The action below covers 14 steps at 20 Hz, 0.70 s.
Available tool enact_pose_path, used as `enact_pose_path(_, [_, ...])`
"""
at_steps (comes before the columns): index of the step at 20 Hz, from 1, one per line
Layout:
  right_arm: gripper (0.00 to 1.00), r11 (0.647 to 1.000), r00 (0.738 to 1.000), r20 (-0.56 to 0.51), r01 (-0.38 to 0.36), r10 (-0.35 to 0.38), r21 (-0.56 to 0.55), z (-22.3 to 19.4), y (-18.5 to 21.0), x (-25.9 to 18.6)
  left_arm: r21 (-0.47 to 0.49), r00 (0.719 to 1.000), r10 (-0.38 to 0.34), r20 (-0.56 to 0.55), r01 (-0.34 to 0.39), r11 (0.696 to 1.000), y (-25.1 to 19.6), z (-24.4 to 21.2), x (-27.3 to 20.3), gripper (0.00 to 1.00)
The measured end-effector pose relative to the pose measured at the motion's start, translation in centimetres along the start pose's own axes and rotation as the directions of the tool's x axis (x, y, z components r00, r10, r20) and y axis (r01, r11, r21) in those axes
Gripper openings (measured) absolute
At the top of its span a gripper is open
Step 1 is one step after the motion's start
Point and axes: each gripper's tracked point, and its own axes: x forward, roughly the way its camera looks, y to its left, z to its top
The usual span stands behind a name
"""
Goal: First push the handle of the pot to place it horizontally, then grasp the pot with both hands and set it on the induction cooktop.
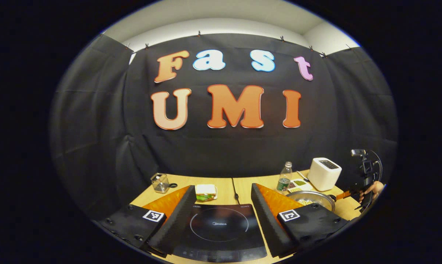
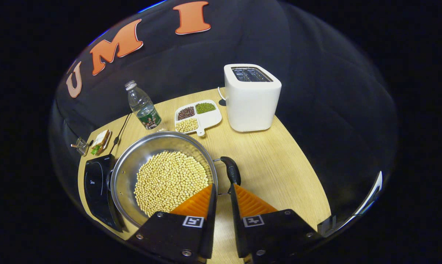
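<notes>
A steel pot (image 2: pixel 165 179) full of soybeans stands on the wooden table (image 2: pixel 279 165), right beside the black induction cooktop (image 2: pixel 96 187). Its black handle (image 2: pixel 231 170) sticks up off the rim on the near right. My right gripper (image 2: pixel 222 187) has its fingers drawn together to a narrow slit, tips at the handle's lower end and its wire bracket. In the left gripper view, my left gripper (image 1: pixel 223 187) hangs open wide above the cooktop (image 1: pixel 221 227), nothing between its fingers. The pot (image 1: pixel 310 200) lies to its right, with the right gripper and a hand (image 1: pixel 367 183) behind it.
A white toaster (image 2: pixel 252 97), a divided dish of beans (image 2: pixel 198 117) and a water bottle (image 2: pixel 143 108) stand behind the pot. A sandwich (image 1: pixel 205 191) and a small wire basket (image 1: pixel 160 182) lie beyond the cooktop. A cable runs across the table's far side.
</notes>
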Motion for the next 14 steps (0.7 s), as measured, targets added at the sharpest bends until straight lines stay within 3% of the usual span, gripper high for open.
enact_pose_path(1, [0.26, 1.000, 1.000, 0.004, -0.007, 0.008, -0.005, 0.2, 0.2, -0.3, 0.013, 0.999, -0.030, -0.032, 0.031, 0.999, -1.6, -1.1, 0.8, 0.99])
enact_pose_path(2, [0.41, 1.000, 1.000, 0.010, -0.006, 0.006, -0.016, 0.4, 0.3, -0.3, 0.025, 0.996, -0.061, -0.063, 0.062, 0.998, -3.3, -2.1, 1.8, 0.99])
enact_pose_path(6, [0.62, 0.997, 1.000, 0.011, 0.024, -0.023, -0.073, 0.5, 0.1, 0.4, 0.016, 0.960, -0.171, -0.222, 0.179, 0.984, -9.7, -8.2, 5.7, 0.98])
enact_pose_path(9, [0.68, 0.996, 1.000, -0.013, 0.020, -0.022, -0.082, 0.1, 0.1, 1.1, -0.010, 0.913, -0.208, -0.351, 0.218, 0.976, -12.9, -12.4, 8.6, 0.95])
enact_pose_path(14, [0.70, 0.994, 0.999, -0.025, 0.040, -0.043, -0.106, 0.0, -0.5, 2.5, -0.041, 0.840, -0.197, -0.505, 0.204, 0.978, -15.1, -18.2, 12.4, 0.94])
